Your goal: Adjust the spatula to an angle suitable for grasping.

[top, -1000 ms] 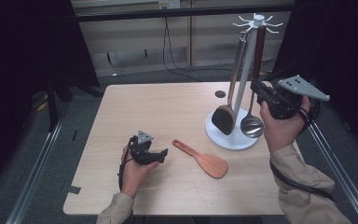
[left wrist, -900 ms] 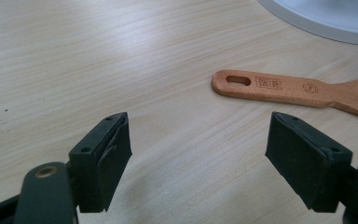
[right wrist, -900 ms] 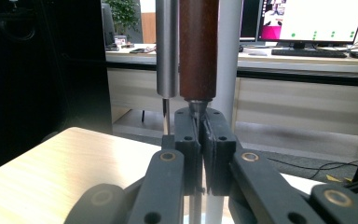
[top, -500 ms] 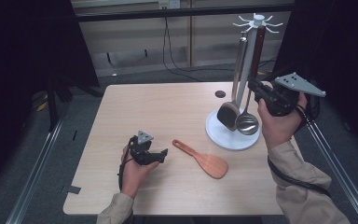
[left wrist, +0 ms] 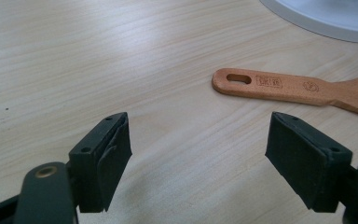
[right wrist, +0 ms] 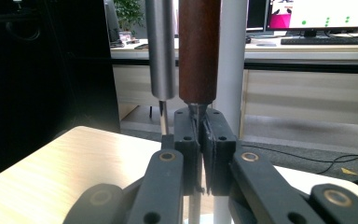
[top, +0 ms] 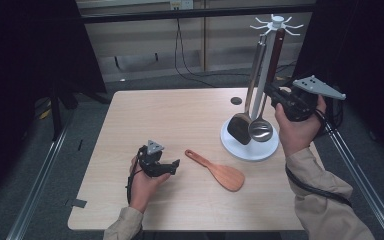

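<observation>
- While the right gripper (top: 275, 96) pinches the ladle (top: 260, 129) on its thin metal shank under the brown handle, right of frame, expect slippery steel.
- Left gripper (top: 170, 166) gapes empty beside the wooden rice paddle (top: 219, 171).

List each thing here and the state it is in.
Left tool: open, low over the table, holding nothing.
Right tool: shut on the ladle shaft, just below its brown handle.
Ladle: hanging on the rack, gripped.
Spatula: hanging on the rack, free.
Wooden paddle: lying flat on the table, untouched.
Rack: upright.
</observation>
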`<action>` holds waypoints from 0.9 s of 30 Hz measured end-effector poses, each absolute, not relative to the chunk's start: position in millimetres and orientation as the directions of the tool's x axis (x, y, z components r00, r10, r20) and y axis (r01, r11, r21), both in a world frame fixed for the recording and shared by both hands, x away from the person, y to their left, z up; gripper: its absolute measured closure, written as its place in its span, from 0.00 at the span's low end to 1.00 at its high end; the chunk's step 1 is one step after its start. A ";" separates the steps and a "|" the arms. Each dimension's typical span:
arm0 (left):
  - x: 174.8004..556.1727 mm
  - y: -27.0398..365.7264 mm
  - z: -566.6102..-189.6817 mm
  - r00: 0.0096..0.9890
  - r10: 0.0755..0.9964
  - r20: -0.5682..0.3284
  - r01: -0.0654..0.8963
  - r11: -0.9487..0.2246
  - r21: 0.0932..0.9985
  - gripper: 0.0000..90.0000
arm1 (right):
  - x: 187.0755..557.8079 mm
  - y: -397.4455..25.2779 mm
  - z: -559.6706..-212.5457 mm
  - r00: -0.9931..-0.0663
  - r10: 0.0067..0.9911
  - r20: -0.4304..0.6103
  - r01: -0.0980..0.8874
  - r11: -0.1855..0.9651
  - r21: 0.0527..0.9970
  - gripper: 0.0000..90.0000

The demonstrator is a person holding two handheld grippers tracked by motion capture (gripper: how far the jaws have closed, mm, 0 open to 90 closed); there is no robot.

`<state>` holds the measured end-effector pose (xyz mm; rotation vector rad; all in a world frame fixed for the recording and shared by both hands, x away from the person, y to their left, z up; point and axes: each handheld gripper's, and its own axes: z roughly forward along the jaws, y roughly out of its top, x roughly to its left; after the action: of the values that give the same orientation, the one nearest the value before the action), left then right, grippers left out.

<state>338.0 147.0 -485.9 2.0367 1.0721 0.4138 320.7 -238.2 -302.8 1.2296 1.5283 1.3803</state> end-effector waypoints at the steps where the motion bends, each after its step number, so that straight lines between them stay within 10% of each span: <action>1: 338.1 146.9 -485.9 0.592 0.803 -0.068 0.548 -0.339 0.765 0.24 | 321.3 -238.2 -303.2 -0.280 0.956 0.083 0.176 -0.033 0.984 0.96; 27: 337.6 146.5 -486.3 0.591 0.804 -0.066 0.547 -0.339 0.765 0.24 | 315.9 -250.5 -305.4 -0.311 0.950 0.016 0.100 0.016 0.995 0.88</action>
<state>337.6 146.5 -486.3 2.0368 1.0703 0.4173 315.9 -250.5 -305.4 1.1175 1.5189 1.3897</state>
